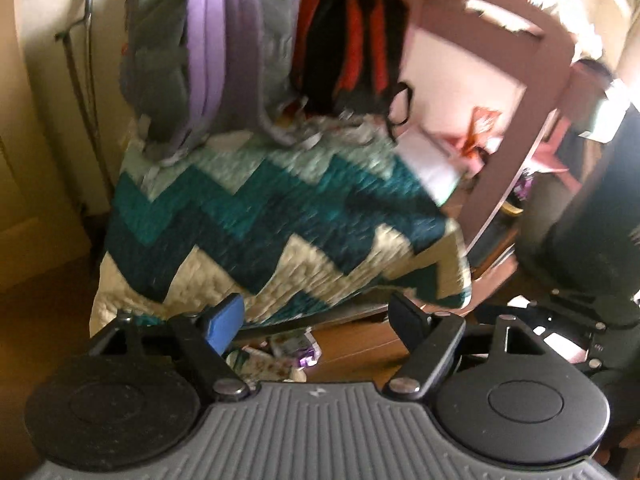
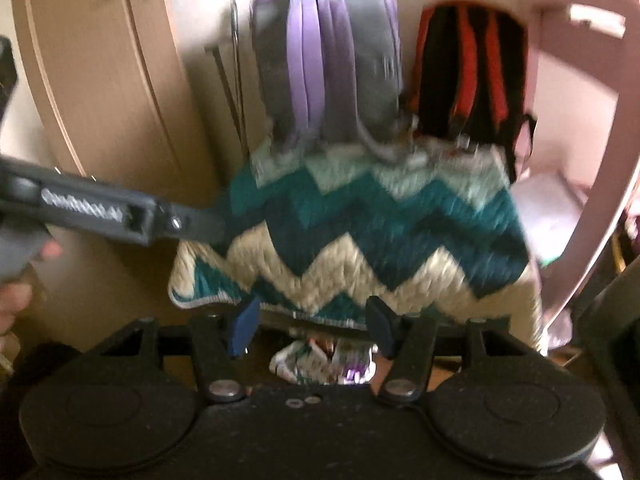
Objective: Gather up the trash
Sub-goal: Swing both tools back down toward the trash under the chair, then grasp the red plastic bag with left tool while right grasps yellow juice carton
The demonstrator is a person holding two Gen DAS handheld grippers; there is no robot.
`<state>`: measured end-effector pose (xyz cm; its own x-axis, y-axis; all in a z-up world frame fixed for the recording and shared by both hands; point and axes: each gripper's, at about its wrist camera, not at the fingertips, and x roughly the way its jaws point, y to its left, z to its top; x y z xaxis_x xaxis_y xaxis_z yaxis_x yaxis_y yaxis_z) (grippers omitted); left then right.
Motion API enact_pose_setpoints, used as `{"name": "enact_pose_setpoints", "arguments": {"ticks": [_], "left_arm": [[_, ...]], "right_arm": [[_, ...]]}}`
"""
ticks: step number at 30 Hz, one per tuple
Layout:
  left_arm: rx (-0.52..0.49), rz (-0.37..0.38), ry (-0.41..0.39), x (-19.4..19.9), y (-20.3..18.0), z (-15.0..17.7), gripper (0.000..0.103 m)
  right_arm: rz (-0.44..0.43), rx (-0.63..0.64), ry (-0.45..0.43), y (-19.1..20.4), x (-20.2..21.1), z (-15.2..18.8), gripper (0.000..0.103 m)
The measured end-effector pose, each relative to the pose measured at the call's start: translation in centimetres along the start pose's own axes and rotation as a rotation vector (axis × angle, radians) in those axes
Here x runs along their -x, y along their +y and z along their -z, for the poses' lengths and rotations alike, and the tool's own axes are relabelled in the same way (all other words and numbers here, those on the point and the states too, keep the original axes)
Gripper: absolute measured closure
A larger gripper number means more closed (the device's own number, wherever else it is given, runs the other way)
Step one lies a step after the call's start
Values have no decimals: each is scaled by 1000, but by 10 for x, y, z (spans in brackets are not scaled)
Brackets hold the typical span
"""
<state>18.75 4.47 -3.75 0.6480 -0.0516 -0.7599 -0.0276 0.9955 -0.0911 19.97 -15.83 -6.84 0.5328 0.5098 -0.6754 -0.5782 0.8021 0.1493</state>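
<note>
Crumpled wrappers, white with purple and green print, lie on the wooden floor under the edge of a zigzag quilt. My right gripper hangs over them, open, its blue pads apart and nothing between them. In the left wrist view the same wrappers lie just below and beyond my left gripper, which is also open and holds nothing. The left gripper reaches in from the left in the right wrist view, held by a hand. Both views are motion-blurred.
A purple and grey backpack and a red and black backpack stand on the quilt against the wall. A pink frame rises to the right, a dark bulky object beyond it. A beige door stands on the left.
</note>
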Motion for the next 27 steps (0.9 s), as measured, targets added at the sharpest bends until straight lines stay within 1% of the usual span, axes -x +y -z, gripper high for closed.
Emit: {"name": "enact_pose_setpoints", "arguments": {"ticks": [6, 10, 12, 13, 14, 20, 21, 23, 25, 27], "left_arm": [[62, -10, 103, -76, 30, 28, 21], [126, -26, 203, -137, 52, 53, 19], [155, -36, 245, -166, 61, 65, 14], [167, -50, 267, -180, 65, 72, 7], [185, -61, 287, -194, 68, 78, 3], [392, -120, 438, -281, 94, 121, 3], [404, -136, 457, -295, 95, 130, 3], [393, -168, 508, -321, 95, 145, 3], [372, -202, 576, -346, 96, 164, 3], [394, -218, 637, -367, 100, 182, 3]], "right_arm": [[-4, -15, 136, -9, -82, 42, 45], [-23, -6, 245, -16, -135, 71, 45], [-50, 29, 307, -14, -161, 86, 45], [-57, 54, 329, -12, -171, 93, 45], [-63, 81, 358, -10, -183, 100, 45], [-111, 145, 512, -4, -253, 141, 45], [-116, 169, 536, -2, -264, 149, 45], [-129, 220, 584, 1, -286, 164, 45], [-143, 242, 633, 2, -302, 178, 45], [-143, 258, 671, 0, -316, 192, 45]]}}
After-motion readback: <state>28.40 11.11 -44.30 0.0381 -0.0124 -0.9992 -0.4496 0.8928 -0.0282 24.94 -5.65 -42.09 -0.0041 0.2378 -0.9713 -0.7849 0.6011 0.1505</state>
